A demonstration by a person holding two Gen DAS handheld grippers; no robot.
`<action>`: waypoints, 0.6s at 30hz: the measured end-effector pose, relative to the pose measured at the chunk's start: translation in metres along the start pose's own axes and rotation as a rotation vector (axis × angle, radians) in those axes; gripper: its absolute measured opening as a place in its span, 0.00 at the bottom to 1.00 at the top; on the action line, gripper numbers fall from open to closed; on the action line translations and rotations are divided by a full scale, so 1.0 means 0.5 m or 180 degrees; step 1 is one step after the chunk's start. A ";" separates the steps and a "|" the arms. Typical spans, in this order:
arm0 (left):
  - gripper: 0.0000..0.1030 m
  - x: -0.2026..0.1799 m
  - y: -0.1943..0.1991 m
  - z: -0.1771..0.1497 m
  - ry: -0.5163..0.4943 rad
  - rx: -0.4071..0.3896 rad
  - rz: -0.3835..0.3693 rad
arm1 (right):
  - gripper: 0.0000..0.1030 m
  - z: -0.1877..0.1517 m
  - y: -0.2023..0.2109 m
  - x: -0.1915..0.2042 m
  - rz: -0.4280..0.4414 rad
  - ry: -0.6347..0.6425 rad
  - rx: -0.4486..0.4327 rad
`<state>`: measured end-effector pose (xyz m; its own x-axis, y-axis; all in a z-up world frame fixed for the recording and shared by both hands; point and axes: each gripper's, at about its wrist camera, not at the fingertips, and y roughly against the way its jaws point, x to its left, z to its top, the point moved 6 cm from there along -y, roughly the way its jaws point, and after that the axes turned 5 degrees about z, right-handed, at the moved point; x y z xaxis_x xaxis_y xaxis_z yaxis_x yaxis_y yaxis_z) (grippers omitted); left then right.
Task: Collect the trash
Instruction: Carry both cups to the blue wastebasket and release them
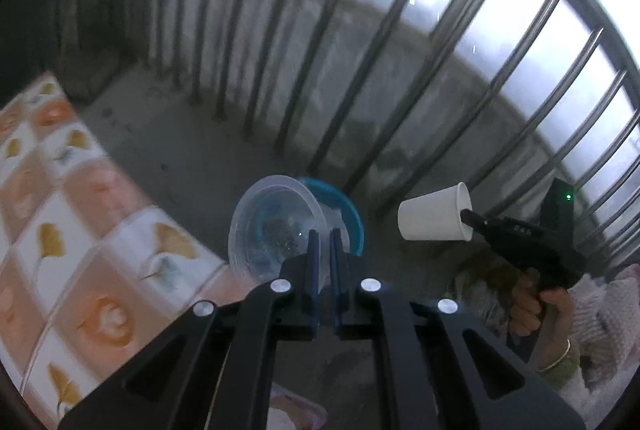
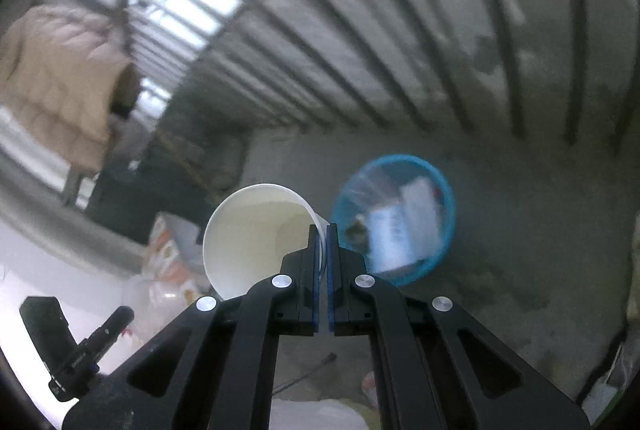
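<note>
A blue basket (image 2: 394, 220), already holding paper scraps and clear plastic, is seen on the concrete floor (image 2: 520, 230) near the foot of the railing (image 2: 360, 42), ahead of and below both loads. A clear plastic bowl (image 1: 276, 226) is clamped by its rim in the left hand-held gripper (image 1: 325, 242), directly in front of the basket. A white paper cup (image 2: 256, 234), its long axis lying sideways, is pinched by its wall in the right hand-held gripper (image 2: 323, 242); the basket lies just right of that tip, so the right side is judged nearer.
</note>
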<state>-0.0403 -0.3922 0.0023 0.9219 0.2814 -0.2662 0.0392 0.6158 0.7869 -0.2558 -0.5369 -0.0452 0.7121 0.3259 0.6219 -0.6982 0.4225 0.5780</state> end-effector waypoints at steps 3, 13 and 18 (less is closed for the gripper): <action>0.05 -0.021 -0.098 0.015 -0.0083 0.0334 0.0066 | 0.01 0.005 -0.033 -0.047 -0.0163 -0.0089 0.0046; 0.05 -0.030 -0.374 0.043 -0.0271 0.1149 0.0475 | 0.01 0.045 -0.128 -0.129 -0.0512 -0.0092 0.0144; 0.05 -0.011 -0.478 0.056 -0.0167 0.1332 0.0575 | 0.02 0.069 -0.202 -0.151 -0.0686 -0.0077 0.0222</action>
<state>-0.0440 -0.5616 -0.1685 0.9462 0.3125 -0.0840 0.0184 0.2072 0.9781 -0.2412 -0.6331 -0.1324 0.8439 0.2138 0.4920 -0.5341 0.4203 0.7335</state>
